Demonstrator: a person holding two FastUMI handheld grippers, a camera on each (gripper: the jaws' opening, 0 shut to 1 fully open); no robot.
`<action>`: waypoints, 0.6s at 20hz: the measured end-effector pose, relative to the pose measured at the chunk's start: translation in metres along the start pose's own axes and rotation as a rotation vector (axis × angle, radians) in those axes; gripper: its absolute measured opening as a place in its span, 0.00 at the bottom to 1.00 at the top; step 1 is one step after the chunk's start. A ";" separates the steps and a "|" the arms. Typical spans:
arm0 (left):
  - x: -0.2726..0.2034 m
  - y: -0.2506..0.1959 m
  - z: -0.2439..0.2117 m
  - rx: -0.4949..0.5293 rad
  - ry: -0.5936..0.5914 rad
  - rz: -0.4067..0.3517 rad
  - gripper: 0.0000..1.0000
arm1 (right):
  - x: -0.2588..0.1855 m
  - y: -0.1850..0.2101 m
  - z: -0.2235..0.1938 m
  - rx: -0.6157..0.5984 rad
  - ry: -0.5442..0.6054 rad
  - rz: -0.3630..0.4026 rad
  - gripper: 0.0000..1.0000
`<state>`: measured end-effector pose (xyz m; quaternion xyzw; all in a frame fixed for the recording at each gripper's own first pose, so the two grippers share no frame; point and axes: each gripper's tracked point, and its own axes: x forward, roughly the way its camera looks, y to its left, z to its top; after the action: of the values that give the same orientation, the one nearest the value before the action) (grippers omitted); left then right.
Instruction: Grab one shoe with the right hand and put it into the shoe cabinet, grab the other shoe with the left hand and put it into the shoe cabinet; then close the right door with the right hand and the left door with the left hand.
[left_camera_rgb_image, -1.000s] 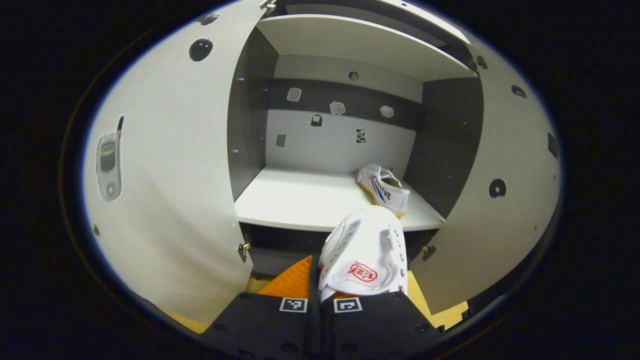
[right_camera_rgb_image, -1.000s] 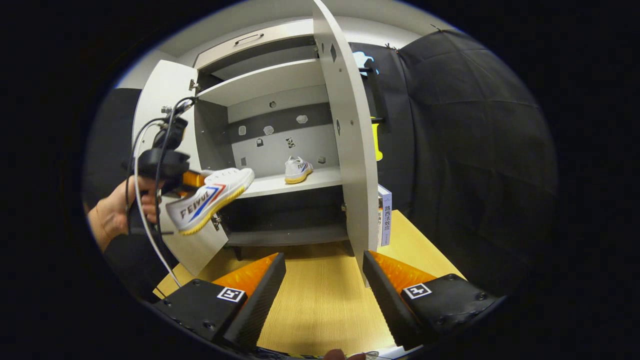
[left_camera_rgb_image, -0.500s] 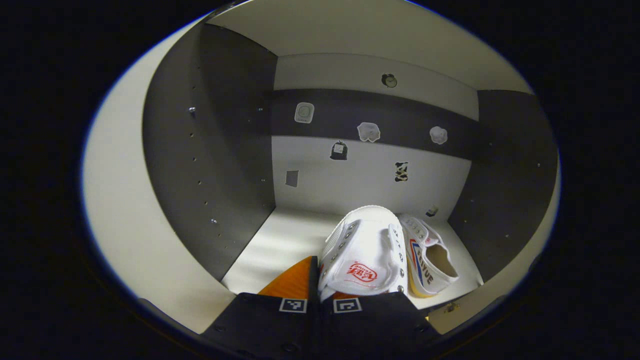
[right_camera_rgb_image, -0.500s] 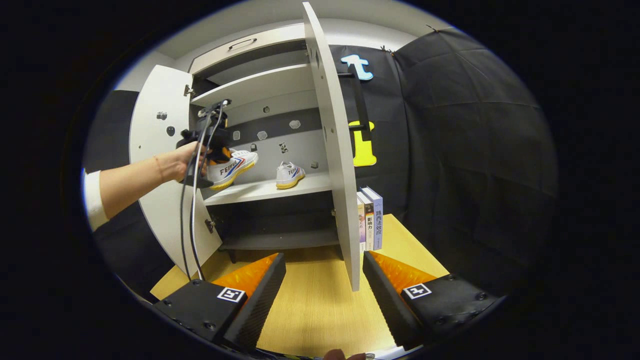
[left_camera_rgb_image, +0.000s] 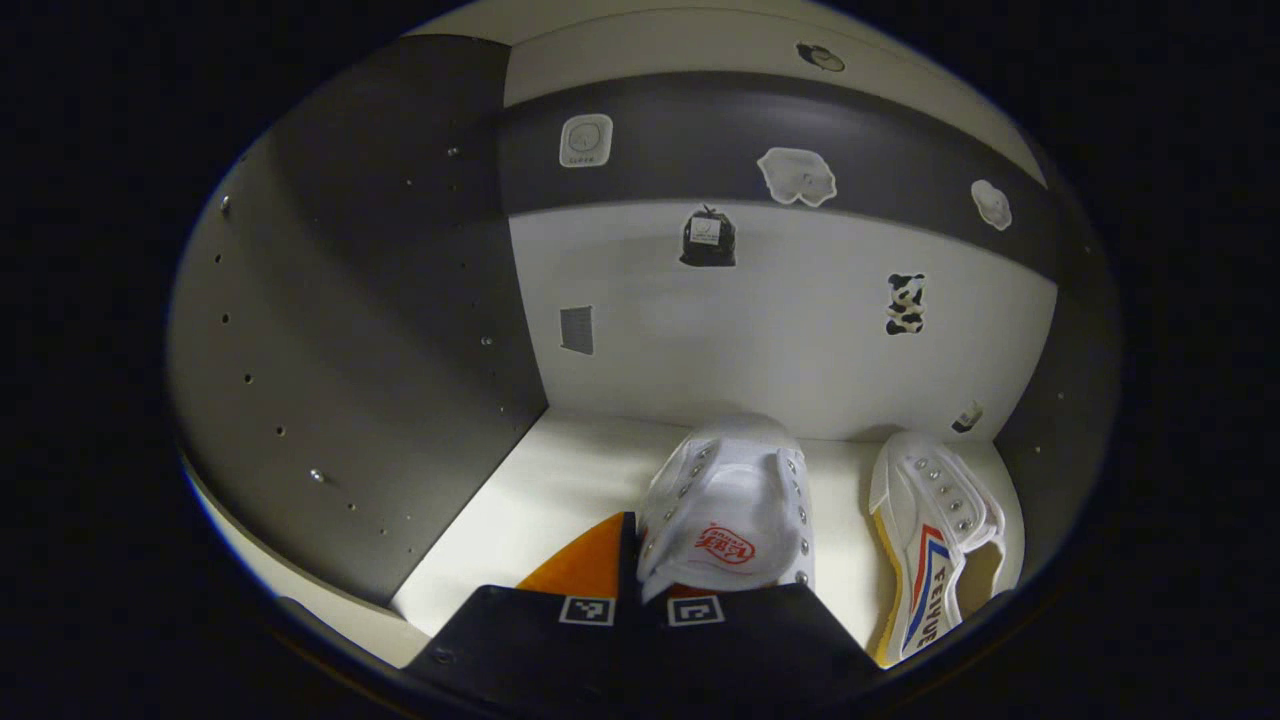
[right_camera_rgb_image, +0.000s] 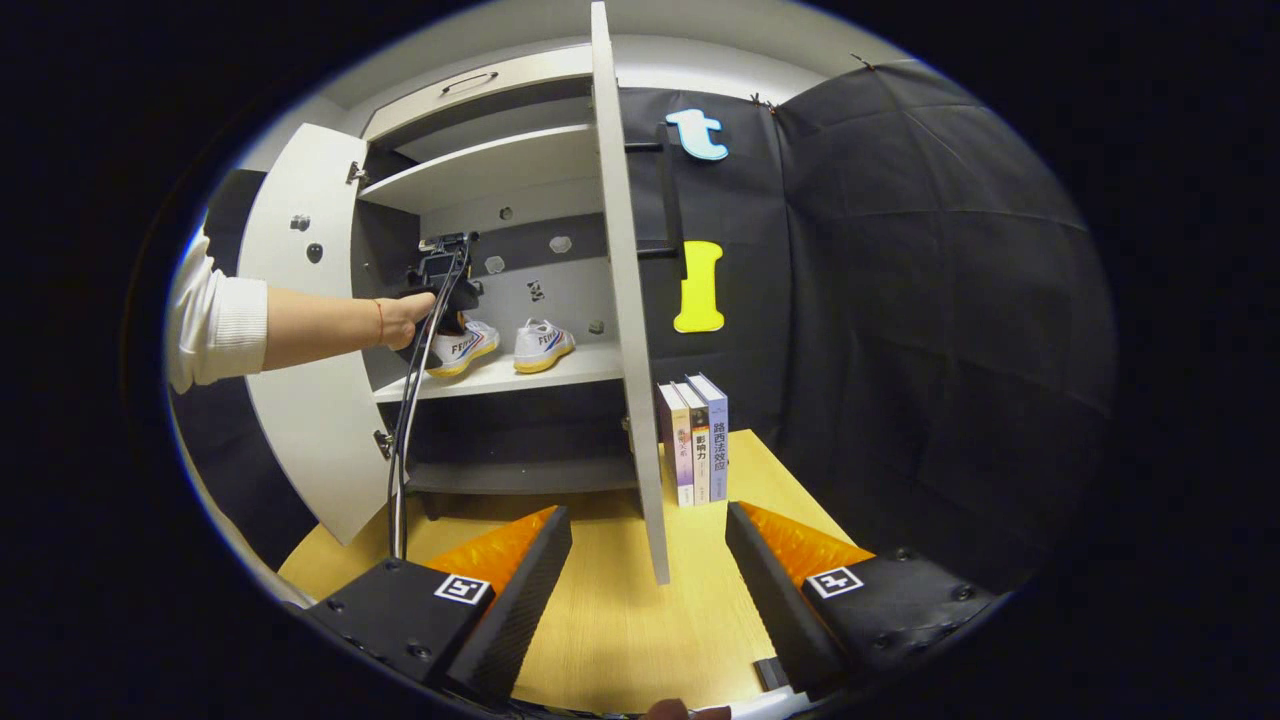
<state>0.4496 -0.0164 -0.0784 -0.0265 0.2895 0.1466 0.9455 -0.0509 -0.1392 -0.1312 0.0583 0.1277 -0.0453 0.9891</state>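
Observation:
In the left gripper view my left gripper (left_camera_rgb_image: 640, 565) is deep inside the shoe cabinet, shut on a white shoe (left_camera_rgb_image: 727, 515) whose toe points at the back wall. The shoe hangs low over the middle shelf (left_camera_rgb_image: 540, 500); I cannot tell whether it touches. The second white shoe (left_camera_rgb_image: 935, 540), with red and blue stripes, lies on the shelf just to its right. The right gripper view shows both shoes (right_camera_rgb_image: 460, 348) (right_camera_rgb_image: 542, 345) side by side, and a hand holding the left gripper (right_camera_rgb_image: 440, 290). My right gripper (right_camera_rgb_image: 648, 545) stands open over the wooden table, holding nothing.
Both cabinet doors are open: the right door (right_camera_rgb_image: 625, 300) juts edge-on toward my right gripper, the left door (right_camera_rgb_image: 300, 380) swings out behind a sleeved arm (right_camera_rgb_image: 290, 325). Three books (right_camera_rgb_image: 695, 440) stand on the table (right_camera_rgb_image: 640, 620) right of the cabinet. A cable (right_camera_rgb_image: 405, 440) hangs from the left gripper.
My left gripper has carried its shoe from outside the doors into the cabinet, down beside the other shoe. My right gripper has drawn back slightly and stays open.

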 end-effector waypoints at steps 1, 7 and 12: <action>0.004 -0.001 0.001 0.012 0.001 0.009 0.05 | 0.002 -0.004 0.000 0.008 0.002 -0.009 0.99; 0.020 -0.002 -0.015 0.029 0.080 0.046 0.05 | 0.002 -0.014 -0.004 0.038 0.012 -0.031 0.99; 0.013 -0.007 -0.017 0.029 0.105 -0.007 0.17 | 0.001 -0.015 -0.001 0.048 -0.001 -0.025 0.99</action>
<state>0.4528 -0.0220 -0.0997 -0.0215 0.3408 0.1375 0.9298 -0.0517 -0.1538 -0.1341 0.0806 0.1266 -0.0608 0.9868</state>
